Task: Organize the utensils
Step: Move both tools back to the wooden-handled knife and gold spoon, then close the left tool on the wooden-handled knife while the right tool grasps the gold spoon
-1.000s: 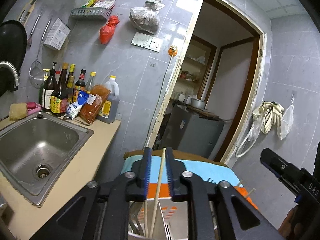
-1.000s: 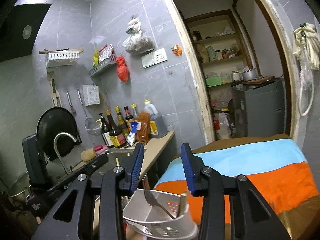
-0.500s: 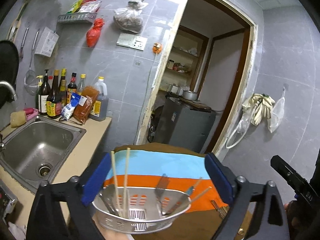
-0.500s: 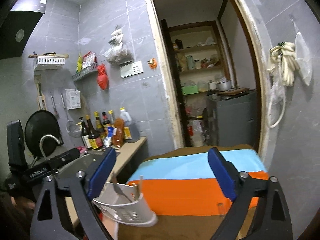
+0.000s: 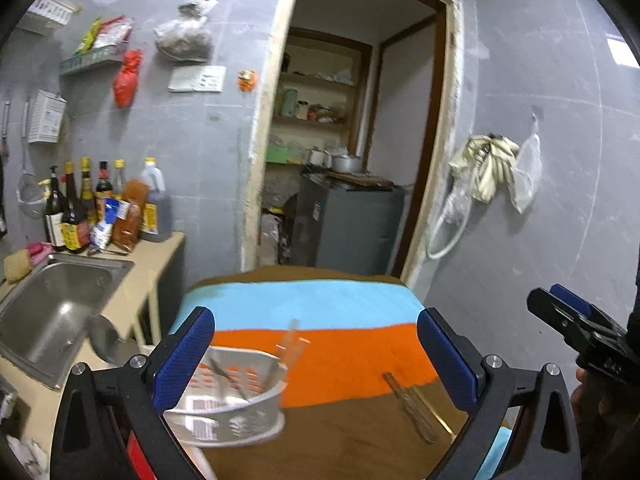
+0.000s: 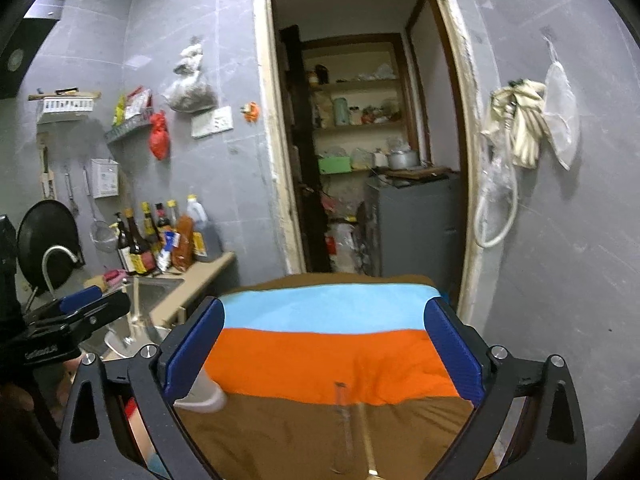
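A white slotted utensil basket (image 5: pixel 228 400) stands on the left of the table with the striped cloth (image 5: pixel 344 348). It holds a fork and chopsticks. My left gripper (image 5: pixel 316 356) hangs back from it, jaws opening wide, nothing pressed between its pads. Two loose utensils (image 5: pixel 412 408) lie on the brown stripe to the right. In the right wrist view the same loose utensils (image 6: pixel 352 428) lie just ahead of my right gripper (image 6: pixel 324 348). Its jaws are opening too, with nothing between them. Only a corner of the basket (image 6: pixel 200 396) shows there.
A steel sink (image 5: pixel 48 320) and a counter with sauce bottles (image 5: pixel 80 208) are on the left. Behind the table stands an open doorway with a grey cabinet (image 5: pixel 352 224). Bags hang on the right wall (image 5: pixel 492 168).
The left jaws let go of a chopstick, which now stands in the basket. Both grippers spread wide and drew back from the basket, so more of the table shows.
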Available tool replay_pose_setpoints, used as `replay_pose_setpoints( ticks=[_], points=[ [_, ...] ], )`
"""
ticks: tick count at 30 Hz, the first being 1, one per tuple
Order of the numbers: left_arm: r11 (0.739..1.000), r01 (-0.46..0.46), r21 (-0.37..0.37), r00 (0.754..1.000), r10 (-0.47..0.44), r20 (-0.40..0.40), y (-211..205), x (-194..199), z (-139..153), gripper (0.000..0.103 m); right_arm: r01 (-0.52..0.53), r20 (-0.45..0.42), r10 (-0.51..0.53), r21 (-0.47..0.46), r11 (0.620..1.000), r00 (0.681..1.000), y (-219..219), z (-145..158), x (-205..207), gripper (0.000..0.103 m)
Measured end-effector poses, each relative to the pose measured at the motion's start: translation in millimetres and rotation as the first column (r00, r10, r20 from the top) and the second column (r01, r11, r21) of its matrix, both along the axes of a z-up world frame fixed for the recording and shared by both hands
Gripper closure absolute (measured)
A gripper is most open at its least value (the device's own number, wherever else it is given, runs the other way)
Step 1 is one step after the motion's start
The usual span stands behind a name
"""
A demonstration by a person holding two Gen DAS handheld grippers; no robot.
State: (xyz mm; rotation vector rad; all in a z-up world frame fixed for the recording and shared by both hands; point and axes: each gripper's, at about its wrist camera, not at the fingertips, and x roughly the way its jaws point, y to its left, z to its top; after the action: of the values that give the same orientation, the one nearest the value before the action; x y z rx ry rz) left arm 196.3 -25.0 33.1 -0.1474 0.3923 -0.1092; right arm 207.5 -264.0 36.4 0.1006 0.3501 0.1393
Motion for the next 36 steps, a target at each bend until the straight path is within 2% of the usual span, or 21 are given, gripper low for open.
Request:
replay_pose_setpoints(
  ticks=[4, 9, 12, 16, 24, 30, 33, 36],
  points=[
    [1.000, 0.029, -0.013, 0.999, -0.029, -0.038, -26.8, 6.0, -12.5, 0.001, 0.021, -0.048, -0.022, -0.011, 1.000, 0.999, -27.5, -18.2, 11.2, 0.005],
    [0.995, 0.035, -0.095, 0.989, -0.048, -0.137, -49.4, 20.6, -45.1, 0.001, 0.024, -0.183, -0.037, -0.072, 0.997, 0.982, -52.3, -58.4, 32.5, 0.005],
    [0.996, 0.030, -0.087, 0.980, -0.046, -0.192, -60.1, 28.5, -67.0, 0.001, -0.006, -0.258, -0.015, -0.080, 0.997, 0.966, -60.8, -87.0, 39.0, 0.005],
    [0.996, 0.033, -0.083, 0.966, -0.053, -0.254, -71.6, 42.1, -94.6, 0.001, -0.048, -0.317, 0.023, -0.070, 0.996, 0.948, -62.5, -117.0, 43.7, 0.006],
    [0.992, 0.005, -0.128, 0.932, -0.051, -0.360, -71.7, 75.7, -139.7, 0.001, -0.157, -0.409, 0.118, -0.063, 0.986, 0.905, -44.1, -171.3, 63.9, 0.043],
    [0.987, -0.003, -0.159, 0.902, -0.066, -0.427, -73.2, 94.2, -167.7, 0.001, -0.243, -0.451, 0.187, -0.070, 0.967, 0.873, -23.1, -192.2, 78.9, 0.046],
    [0.987, -0.006, -0.164, 0.896, -0.067, -0.438, -74.8, 97.9, -174.7, 0.001, -0.266, -0.487, 0.185, -0.104, 0.958, 0.854, -14.5, -202.2, 85.7, 0.051],
    [0.986, -0.007, -0.168, 0.895, -0.068, -0.441, -75.9, 101.2, -177.7, 0.001, -0.262, -0.489, 0.166, -0.134, 0.956, 0.857, -11.1, -203.1, 89.7, 0.055]
  ],
)
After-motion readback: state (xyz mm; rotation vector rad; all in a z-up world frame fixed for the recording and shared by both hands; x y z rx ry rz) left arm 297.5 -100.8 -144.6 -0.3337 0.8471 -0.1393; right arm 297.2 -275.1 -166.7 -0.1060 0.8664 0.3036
